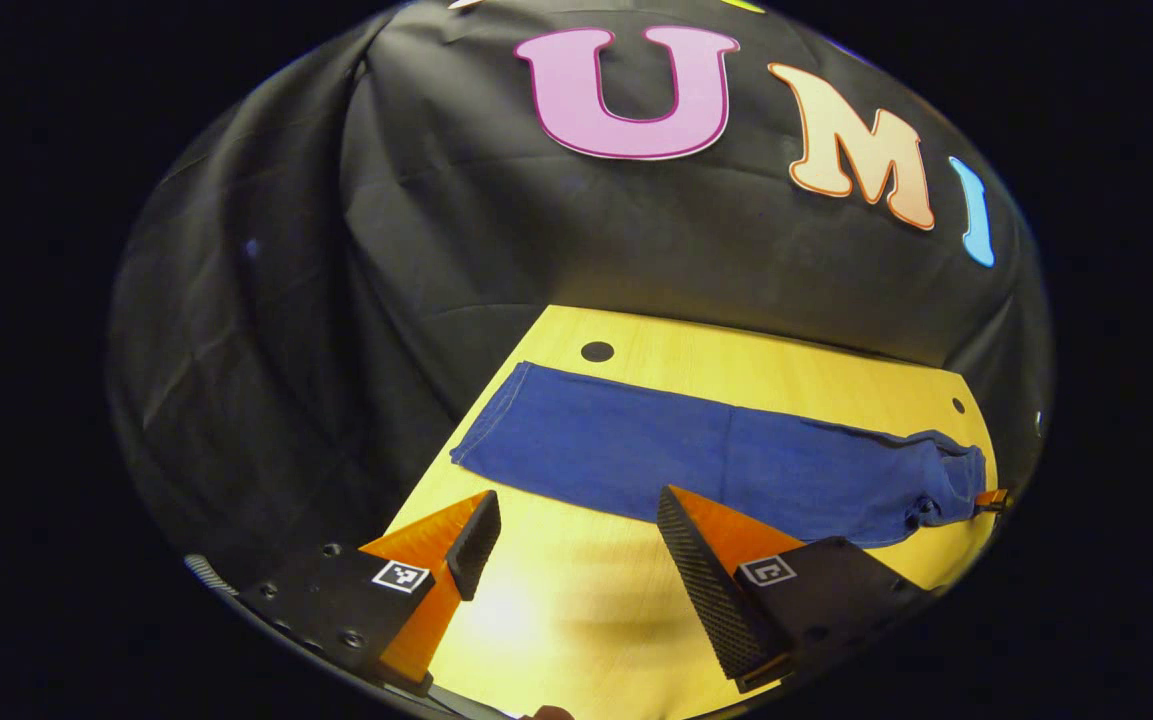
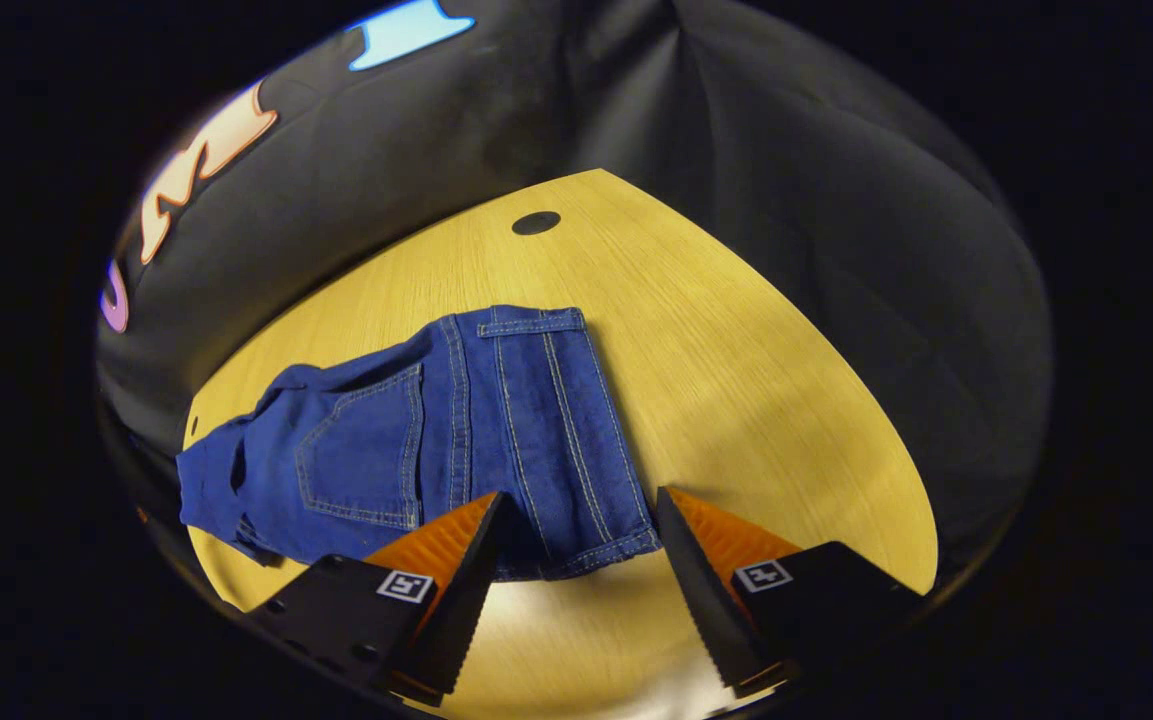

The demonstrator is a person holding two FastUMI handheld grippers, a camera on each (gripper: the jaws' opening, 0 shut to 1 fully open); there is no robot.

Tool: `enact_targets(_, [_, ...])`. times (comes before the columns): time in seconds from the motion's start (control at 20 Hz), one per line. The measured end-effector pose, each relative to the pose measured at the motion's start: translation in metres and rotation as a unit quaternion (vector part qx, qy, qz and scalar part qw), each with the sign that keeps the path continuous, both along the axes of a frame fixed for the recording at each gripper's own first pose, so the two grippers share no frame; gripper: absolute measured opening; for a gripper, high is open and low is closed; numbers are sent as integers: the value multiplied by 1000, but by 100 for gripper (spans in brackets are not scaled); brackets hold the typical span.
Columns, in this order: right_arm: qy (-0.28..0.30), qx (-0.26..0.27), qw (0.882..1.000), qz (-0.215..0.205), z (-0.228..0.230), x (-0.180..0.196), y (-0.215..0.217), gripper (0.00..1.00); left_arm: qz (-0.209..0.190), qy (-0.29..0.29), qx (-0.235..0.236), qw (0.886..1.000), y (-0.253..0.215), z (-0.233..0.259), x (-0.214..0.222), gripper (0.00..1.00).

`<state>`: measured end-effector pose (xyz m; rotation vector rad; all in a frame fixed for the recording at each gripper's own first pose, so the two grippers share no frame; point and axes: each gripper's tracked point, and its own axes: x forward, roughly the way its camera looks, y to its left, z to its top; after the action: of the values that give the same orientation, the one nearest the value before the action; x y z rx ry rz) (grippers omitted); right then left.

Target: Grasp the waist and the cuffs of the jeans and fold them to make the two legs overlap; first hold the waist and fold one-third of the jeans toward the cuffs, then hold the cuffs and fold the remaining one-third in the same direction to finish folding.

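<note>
Jeans [image 1: 696, 465] flat on table [image 1: 576, 600], legs already overlapped. Right gripper [image 2: 576, 545] spread, straddling the waist corner — probably lined up to pinch it. Left gripper [image 1: 576, 535] spread, empty, just short of the leg — waiting its turn

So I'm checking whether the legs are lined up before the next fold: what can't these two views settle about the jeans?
- Left gripper view: the jeans lie flat on the table; a second leg beneath, if any, is covered by the top layer.
- Right gripper view: the waist corner is partly masked by the right gripper fingers' shadow; contact unclear.
- Cuffs fall outside this view.
</note>
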<state>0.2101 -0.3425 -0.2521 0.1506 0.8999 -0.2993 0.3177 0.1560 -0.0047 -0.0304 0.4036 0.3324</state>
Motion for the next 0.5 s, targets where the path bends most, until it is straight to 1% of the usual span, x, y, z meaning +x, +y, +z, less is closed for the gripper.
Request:
enact_targets(0.05, [-1,6,1000,6,-2,2,5,91,2,-1,0,1000,0,-1,0,96])
enact_targets(0.1, [1,22,1000,7,-6,3,15,78,4,-1,1,1000,1,-1,2,96])
enact_targets(0.15, [-10,12,1000,5,-5,3,14,65,5,2,5,1000,1,-2,2,96])
enact_targets(0.2, [-4,13,1000,9,-10,4,15,53,6,4,14,1000,1,-1,2,96])
enact_targets(0.3, [-14,0,1000,10,-4,5,13,37,1,5,24,1000,-4,1,4,96])
enact_targets(0.4, [-17,-3,1000,5,-1,5,17,22,-6,1,24,1000,-6,3,4,96])
enact_targets(0.45, [-22,-12,1000,5,2,5,19,21,-12,-3,22,1000,-5,1,4,96])
enact_targets(0.5, [-29,-26,999,7,6,8,18,15,-17,-5,19,1000,-6,2,4,96])
